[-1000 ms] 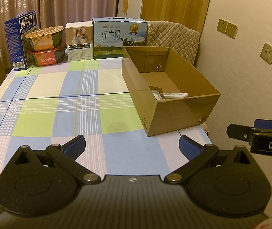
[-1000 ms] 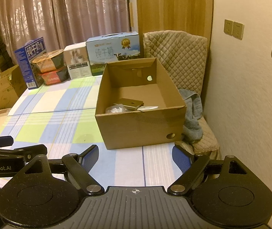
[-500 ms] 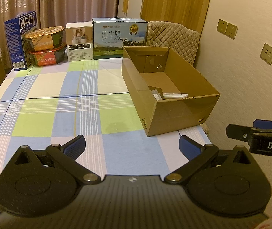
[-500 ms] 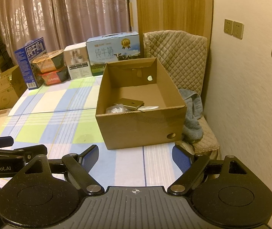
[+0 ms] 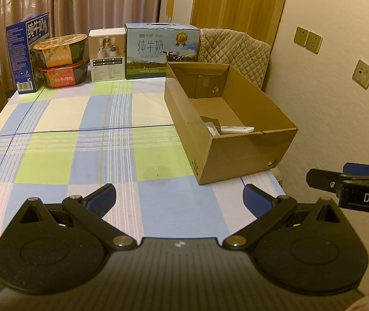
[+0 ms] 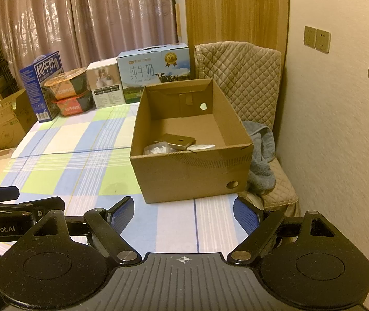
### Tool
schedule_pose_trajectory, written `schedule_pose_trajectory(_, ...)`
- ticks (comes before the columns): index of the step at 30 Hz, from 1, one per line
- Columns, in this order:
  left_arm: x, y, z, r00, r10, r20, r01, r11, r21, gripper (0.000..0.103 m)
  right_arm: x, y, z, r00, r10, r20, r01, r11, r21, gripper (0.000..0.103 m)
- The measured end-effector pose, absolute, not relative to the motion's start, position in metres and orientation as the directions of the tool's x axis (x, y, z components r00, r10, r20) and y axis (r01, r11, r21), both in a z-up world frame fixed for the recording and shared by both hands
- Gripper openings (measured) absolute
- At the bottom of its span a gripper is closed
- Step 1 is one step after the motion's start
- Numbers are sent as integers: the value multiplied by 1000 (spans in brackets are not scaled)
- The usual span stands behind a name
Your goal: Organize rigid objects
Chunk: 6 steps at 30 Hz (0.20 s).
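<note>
An open cardboard box (image 5: 246,153) (image 6: 192,171) stands at the right side of the checked tablecloth (image 5: 80,155) (image 6: 80,171). Inside lie a flat brown card (image 6: 176,140), a clear bag of white bits (image 6: 158,149) and a white flat item (image 5: 237,129) (image 6: 202,147). My left gripper (image 5: 179,199) hovers open over the cloth's near edge, nothing between its blue pads. My right gripper (image 6: 184,213) is open too, just short of the box's front wall. Each gripper shows at the edge of the other's view: the right one (image 5: 353,184), the left one (image 6: 10,204).
Along the table's far edge stand a dark blue milk carton (image 5: 27,51), two stacked noodle bowls (image 5: 61,61), a white box (image 5: 108,54) and a pale blue milk case (image 5: 162,49). A quilted chair (image 6: 238,77) with a grey towel (image 6: 260,155) sits right of the table by the wall.
</note>
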<state>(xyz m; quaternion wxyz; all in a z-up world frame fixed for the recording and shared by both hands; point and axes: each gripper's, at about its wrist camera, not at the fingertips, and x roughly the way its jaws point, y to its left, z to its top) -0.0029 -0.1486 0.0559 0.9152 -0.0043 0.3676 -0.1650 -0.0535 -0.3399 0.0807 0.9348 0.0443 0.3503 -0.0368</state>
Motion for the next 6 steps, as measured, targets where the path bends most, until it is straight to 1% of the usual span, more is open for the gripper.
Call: schedule_pose_trajectory(6, -4, -144, 57, 685, -313, -658, 294, 945, -143, 103, -53, -340, 81, 752, -37, -658, 101, 993, 59, 81)
